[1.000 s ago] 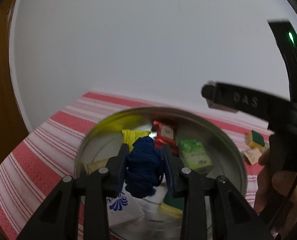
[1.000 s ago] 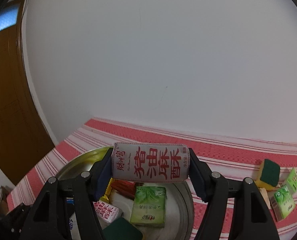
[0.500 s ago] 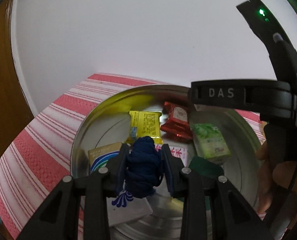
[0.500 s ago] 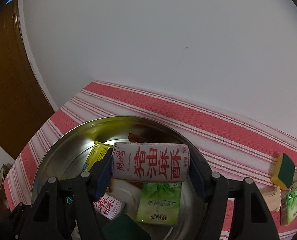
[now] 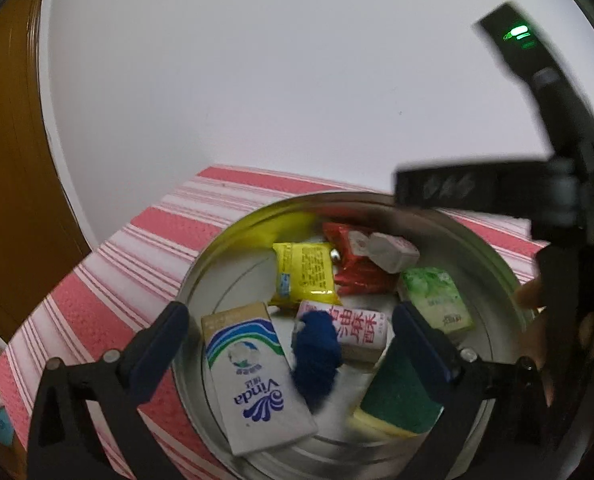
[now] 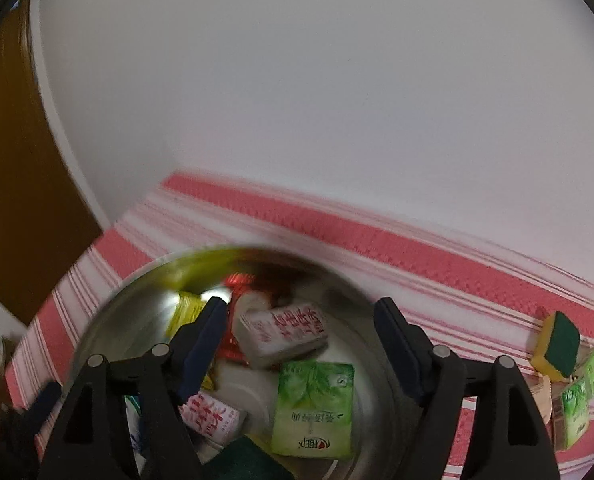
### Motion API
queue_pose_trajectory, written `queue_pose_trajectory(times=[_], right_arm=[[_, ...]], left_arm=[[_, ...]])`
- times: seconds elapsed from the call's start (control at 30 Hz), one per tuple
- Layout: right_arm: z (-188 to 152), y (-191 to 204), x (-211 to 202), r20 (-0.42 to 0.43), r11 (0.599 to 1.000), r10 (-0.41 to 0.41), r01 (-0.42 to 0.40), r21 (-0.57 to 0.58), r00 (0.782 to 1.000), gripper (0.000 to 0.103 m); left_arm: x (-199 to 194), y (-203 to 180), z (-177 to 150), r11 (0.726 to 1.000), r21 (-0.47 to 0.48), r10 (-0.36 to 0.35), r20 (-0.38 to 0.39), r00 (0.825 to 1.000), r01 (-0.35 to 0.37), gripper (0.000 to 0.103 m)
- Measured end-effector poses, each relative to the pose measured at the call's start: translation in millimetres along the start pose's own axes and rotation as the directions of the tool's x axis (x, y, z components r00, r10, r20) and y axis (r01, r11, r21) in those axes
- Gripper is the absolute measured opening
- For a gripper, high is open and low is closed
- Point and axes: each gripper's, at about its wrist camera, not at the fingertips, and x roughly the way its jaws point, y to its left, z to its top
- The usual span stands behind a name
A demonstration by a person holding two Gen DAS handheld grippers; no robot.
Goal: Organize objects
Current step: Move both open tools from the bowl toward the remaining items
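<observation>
Blue yarn wad (image 5: 316,354) blurred, w/ packets in bowl (image 5: 201,280)

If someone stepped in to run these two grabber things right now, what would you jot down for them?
Left gripper: open, blue cloth bundle just below it in the metal basin.
Right gripper: open, white red-lettered packet lying in the basin.
Done: snacks, tissue packs and a sponge are in the basin.
Left: another sponge and green packs on the striped cloth.

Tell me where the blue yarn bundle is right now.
In the left wrist view the blue yarn bundle lies in the metal basin, between the open left gripper fingers, beside the Vinda tissue pack and over the red-lettered snack pack.
</observation>
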Motion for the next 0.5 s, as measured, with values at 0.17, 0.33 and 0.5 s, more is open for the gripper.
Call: queue_pose_trajectory(times=[0.17, 0.33, 0.5], right_arm=[[-3, -18, -33, 0.121, 0.998, -0.014, 0.005, 0.07, 0.993, 0.078], [-22, -35, -64, 0.257, 0.99, -0.01, -0.026, 0.136, 0.966, 0.078], [-54, -52, -97, 0.404, 0.985, -0.09, 0.021, 0.172, 0.91, 0.078]], left_arm=[[1, 4, 0, 0.999, -0.039, -0.004, -0.02, 1.0, 0.003, 0.103], [-4, 2, 0, 0.999, -0.034, 0.014, -0.011, 1.0, -0.014, 0.103], [-7, -1, -3, 0.999, -0.026, 0.023, -0.008, 1.0, -0.023, 0.103]])
